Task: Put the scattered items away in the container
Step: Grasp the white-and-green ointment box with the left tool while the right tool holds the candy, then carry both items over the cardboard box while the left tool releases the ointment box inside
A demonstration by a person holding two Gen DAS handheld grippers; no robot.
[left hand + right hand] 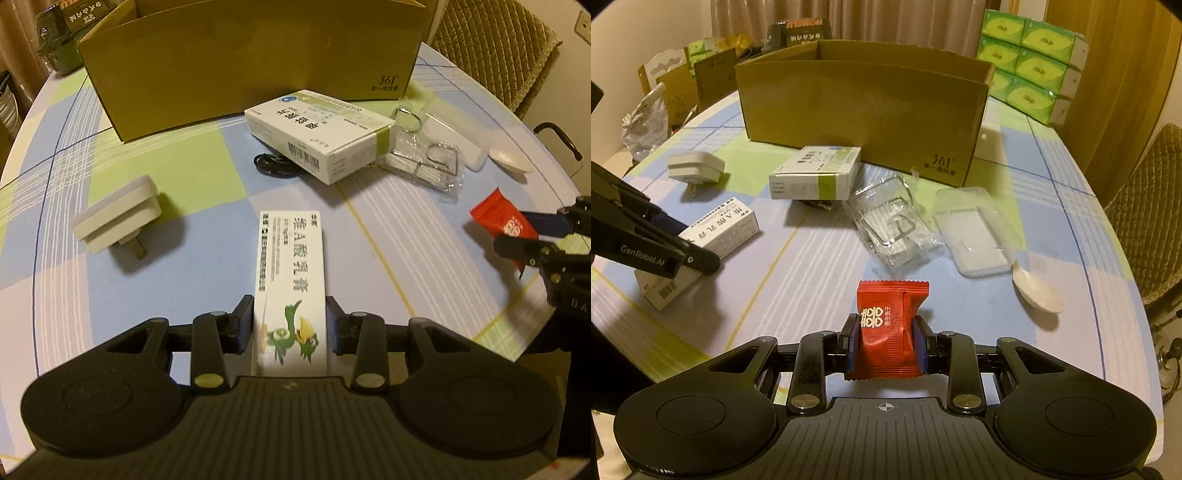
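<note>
Left gripper point(290, 325) — we have it clamped on the long ointment box point(290, 280), held above the table point(192, 258). Right gripper point(886, 341) — we have it pinching the red sachet point(888, 328), lifted too. Lying loose beyond us: white plug adapter point(118, 218), medicine box point(321, 134) resting on a black cable point(269, 166), bagged wire hooks point(890, 229), clear plastic case point(975, 236), white spoon point(1038, 290). Open cardboard box point(864, 110) — at the far side, just behind the medicine box.
</note>
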